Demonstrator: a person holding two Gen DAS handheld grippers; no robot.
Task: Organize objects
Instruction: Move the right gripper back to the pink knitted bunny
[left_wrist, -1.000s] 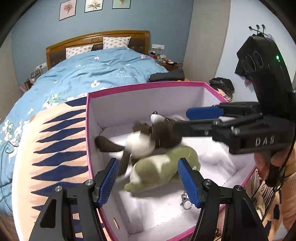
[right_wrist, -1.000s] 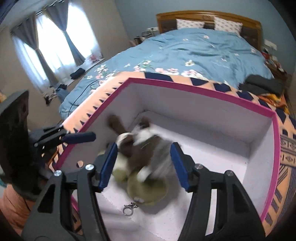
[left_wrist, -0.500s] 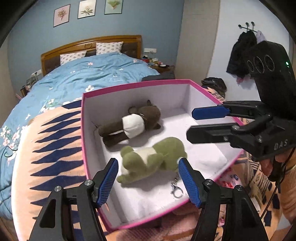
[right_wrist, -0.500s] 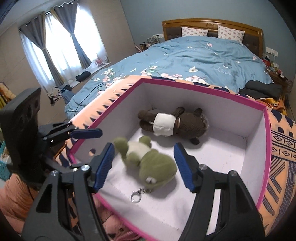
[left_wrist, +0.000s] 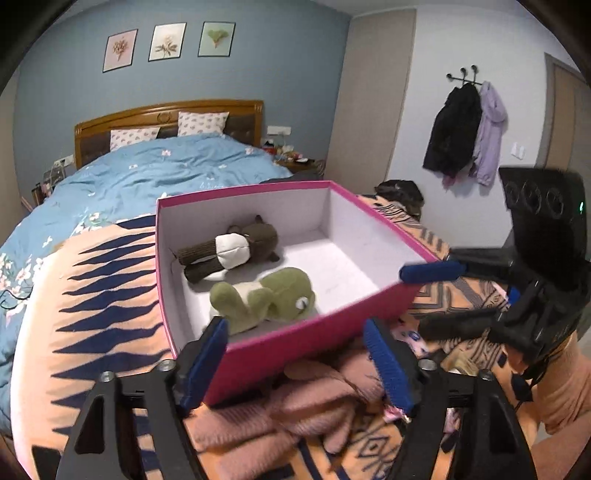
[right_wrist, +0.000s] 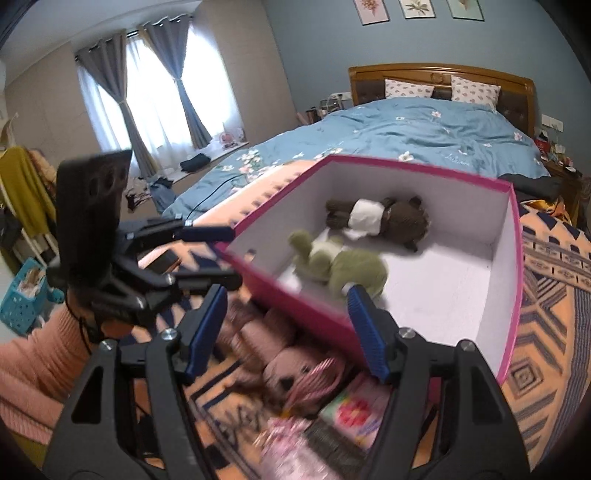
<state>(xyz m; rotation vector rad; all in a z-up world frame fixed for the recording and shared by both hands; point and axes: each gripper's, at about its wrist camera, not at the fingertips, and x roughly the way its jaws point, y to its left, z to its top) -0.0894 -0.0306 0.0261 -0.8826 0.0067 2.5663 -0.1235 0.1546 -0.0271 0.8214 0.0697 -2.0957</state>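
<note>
A pink box (left_wrist: 243, 192) with a white inside stands on an orange patterned blanket. In it lie a brown plush bear (left_wrist: 236, 249) with a white shirt and a green plush frog (left_wrist: 273, 295), side by side. My left gripper (left_wrist: 295, 358) hangs in front of the box's near wall, its jaws opening with nothing between them. My right gripper (right_wrist: 286, 330) is open and empty, outside the box's near corner (right_wrist: 406, 168). The bear (right_wrist: 384, 219) and frog (right_wrist: 340, 262) lie beyond it. Each gripper shows in the other's view: right gripper (left_wrist: 412, 300), left gripper (right_wrist: 234, 256).
Pink knitted plush toys (right_wrist: 288, 365) and a flowered packet (right_wrist: 351, 410) lie on the blanket (left_wrist: 92, 295) just before the box. Behind is a bed with a blue duvet (left_wrist: 166, 173). Coats (left_wrist: 461, 133) hang on the right wall. A blue basket (right_wrist: 22, 299) stands at the left.
Both grippers have drawn back out of the box to its near side. The brown bear left the right gripper and now lies still beside the frog. The left jaws stand wider.
</note>
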